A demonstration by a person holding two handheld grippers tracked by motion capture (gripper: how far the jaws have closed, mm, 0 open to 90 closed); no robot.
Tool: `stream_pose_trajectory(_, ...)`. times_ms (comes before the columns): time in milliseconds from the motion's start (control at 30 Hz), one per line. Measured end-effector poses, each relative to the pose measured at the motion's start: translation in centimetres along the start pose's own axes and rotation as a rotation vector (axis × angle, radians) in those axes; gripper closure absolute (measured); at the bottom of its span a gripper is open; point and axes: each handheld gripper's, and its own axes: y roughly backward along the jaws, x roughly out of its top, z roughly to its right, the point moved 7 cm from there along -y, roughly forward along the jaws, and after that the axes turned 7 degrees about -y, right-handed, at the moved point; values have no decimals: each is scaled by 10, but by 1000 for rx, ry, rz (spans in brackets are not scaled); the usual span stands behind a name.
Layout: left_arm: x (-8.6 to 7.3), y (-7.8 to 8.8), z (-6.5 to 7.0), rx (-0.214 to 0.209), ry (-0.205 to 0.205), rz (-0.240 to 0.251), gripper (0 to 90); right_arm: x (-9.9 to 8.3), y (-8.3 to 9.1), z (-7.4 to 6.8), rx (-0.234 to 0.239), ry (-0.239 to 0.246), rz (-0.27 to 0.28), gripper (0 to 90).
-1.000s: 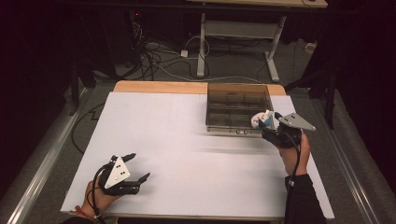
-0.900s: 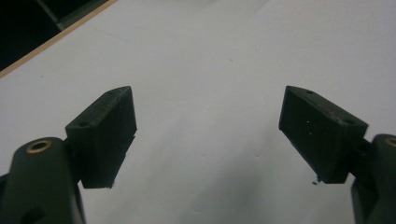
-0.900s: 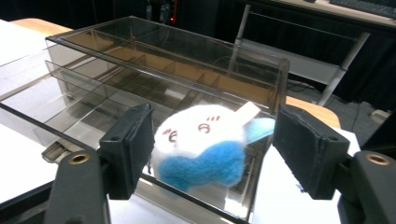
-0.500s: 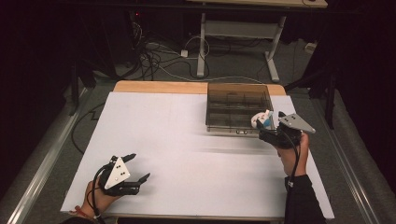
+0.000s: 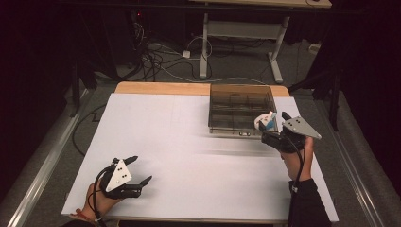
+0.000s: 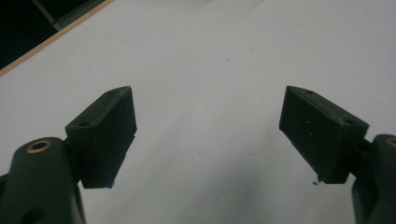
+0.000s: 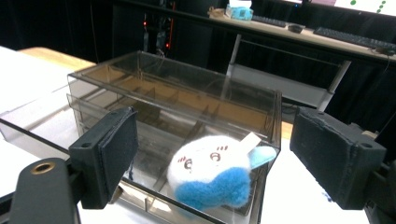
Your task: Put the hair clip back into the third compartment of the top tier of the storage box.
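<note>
A small white and blue plush toy [image 7: 215, 173] lies on the near right corner of a smoky clear drawer box [image 7: 154, 93]. In the high view the plush toy [image 5: 265, 121] sits at the front right corner of the drawer box [image 5: 236, 101]. My right gripper [image 5: 273, 124] is open just behind the toy. In the right gripper view, the right gripper [image 7: 212, 126] has its jaws spread wide to either side of the toy, not touching it. My left gripper [image 5: 142, 169] rests open near the table's front left. The left gripper [image 6: 208, 126] has only white tabletop between its jaws.
The white table [image 5: 179, 142] has a wooden strip [image 5: 161, 88] along its far edge. Behind it stand a desk frame [image 5: 236, 33] and cables [image 5: 156, 56] on the floor. Metal rails [image 5: 42, 156] run along both sides of the table.
</note>
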Motion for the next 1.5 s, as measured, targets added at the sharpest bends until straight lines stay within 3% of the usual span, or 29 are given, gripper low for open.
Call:
stream_pose_trajectory(600, 1, 0, 1, -2, -1, 1, 179, 7, 11, -17, 52, 56, 10, 178)
stream_pose_trajectory(1067, 1, -1, 3, -8, -8, -1, 179, 10, 19, -37, 92, 64, 23, 189)
stream_pose_trajectory(1500, 1, -1, 4, -18, -9, 3, 179, 0, 35, -51, 129, 118, 11, 189)
